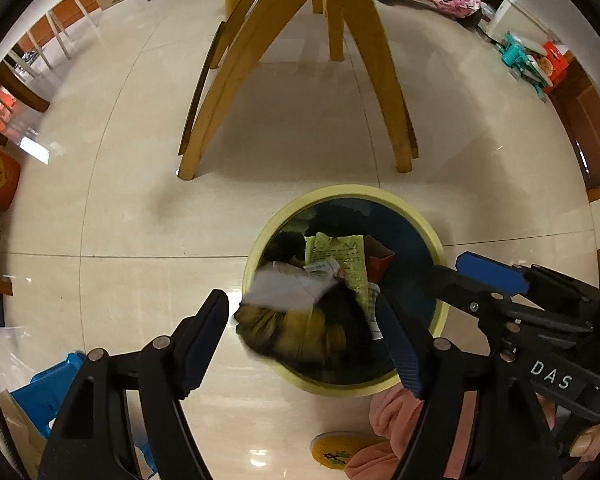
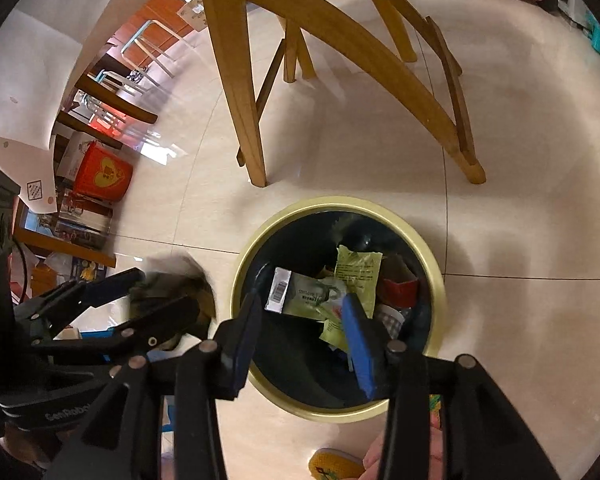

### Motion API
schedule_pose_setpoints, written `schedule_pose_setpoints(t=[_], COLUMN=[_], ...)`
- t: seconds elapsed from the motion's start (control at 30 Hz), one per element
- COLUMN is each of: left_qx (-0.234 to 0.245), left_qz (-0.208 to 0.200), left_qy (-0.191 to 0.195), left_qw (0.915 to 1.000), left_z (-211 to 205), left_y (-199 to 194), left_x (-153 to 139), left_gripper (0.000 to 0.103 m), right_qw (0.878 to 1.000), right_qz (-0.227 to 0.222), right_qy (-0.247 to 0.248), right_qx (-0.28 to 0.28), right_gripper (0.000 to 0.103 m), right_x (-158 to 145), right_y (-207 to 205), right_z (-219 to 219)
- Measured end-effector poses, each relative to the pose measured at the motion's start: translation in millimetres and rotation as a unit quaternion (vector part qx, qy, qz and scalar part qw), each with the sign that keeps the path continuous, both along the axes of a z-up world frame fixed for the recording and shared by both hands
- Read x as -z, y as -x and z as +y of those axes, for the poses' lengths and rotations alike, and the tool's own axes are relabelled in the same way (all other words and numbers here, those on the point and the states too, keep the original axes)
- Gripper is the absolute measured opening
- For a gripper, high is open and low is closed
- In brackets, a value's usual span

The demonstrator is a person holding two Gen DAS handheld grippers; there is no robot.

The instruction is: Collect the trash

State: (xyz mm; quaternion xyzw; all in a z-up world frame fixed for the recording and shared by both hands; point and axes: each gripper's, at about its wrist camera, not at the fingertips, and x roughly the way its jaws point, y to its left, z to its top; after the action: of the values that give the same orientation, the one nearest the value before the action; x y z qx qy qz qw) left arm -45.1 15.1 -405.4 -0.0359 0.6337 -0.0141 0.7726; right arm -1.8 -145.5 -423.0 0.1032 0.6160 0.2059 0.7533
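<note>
From the left wrist, the left gripper [image 1: 306, 344] is spread wide over the yellow-rimmed bin [image 1: 436, 240], gripping nothing; a blurred brownish-yellow scrap [image 1: 296, 328] and white paper [image 1: 284, 290] sit between its fingers above the bin's near edge. From the right wrist, the right gripper [image 2: 300, 344] gapes empty above the bin, where green wrappers [image 2: 358, 272] lie inside

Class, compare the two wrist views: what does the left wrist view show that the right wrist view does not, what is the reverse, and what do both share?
Only the left wrist view: a blurred yellowish-brown item with a white piece between the open left gripper fingers, and a pink sleeve.
Only the right wrist view: a hanging white tablecloth.
Both: the yellow-rimmed trash bin holding a green packet, wooden table legs, and the open right gripper.
</note>
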Motion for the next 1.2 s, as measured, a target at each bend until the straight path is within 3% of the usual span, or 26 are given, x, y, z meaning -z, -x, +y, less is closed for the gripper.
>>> schedule_pose_setpoints(t=[0.1, 0.2, 0.37, 0.47, 0.6, 0.7, 0.9, 1.07, 1.2], left_qx=[0.002, -0.002, -0.008, -0.014, -0.032, -0.040, -0.046, -0.038, -0.032], left_qz=[-0.008, -0.007, -0.018, -0.034, -0.058, -0.075, -0.108, -0.141, -0.163], left_qy=[0.003, -0.003, 0.000, 0.001, 0.010, 0.012, 0.000, -0.040, -0.050], left_qw=[1.0000, 1.0000, 0.9998, 0.9993, 0.9977, 0.9963, 0.9931, 0.9885, 0.9848], left_z=[-2, 3, 9, 13, 20, 20, 19, 13, 11], left_y=[3, 5, 8, 11, 14, 16, 16, 10, 6], left_x=[-6, -8, -27, -55, -105, -147, -236, -321, -377], left_gripper=[0.077, 0.089, 0.089, 0.089, 0.089, 0.089, 0.089, 0.089, 0.089], right_qw=[1.000, 1.000, 0.999, 0.999, 0.998, 0.997, 0.995, 0.992, 0.989], right_qz=[-0.009, -0.019, -0.031, -0.039, -0.055, -0.069, -0.089, -0.103, -0.129], right_qy=[0.001, 0.003, 0.004, 0.004, 0.017, 0.028, 0.042, 0.070, 0.073], right_qx=[0.004, 0.011, 0.009, 0.006, -0.004, -0.010, 0.003, 0.012, 0.022], right_gripper=[0.043, 0.043, 0.043, 0.043, 0.044, 0.060, 0.061, 0.061, 0.061], right_x=[-8, -18, -40, -62, -102, -139, -229, -313, -378], right_y=[1, 3, 7, 11, 15, 18, 19, 20, 20], right_z=[-3, -7, -8, -7, -2, 1, -1, 0, -1])
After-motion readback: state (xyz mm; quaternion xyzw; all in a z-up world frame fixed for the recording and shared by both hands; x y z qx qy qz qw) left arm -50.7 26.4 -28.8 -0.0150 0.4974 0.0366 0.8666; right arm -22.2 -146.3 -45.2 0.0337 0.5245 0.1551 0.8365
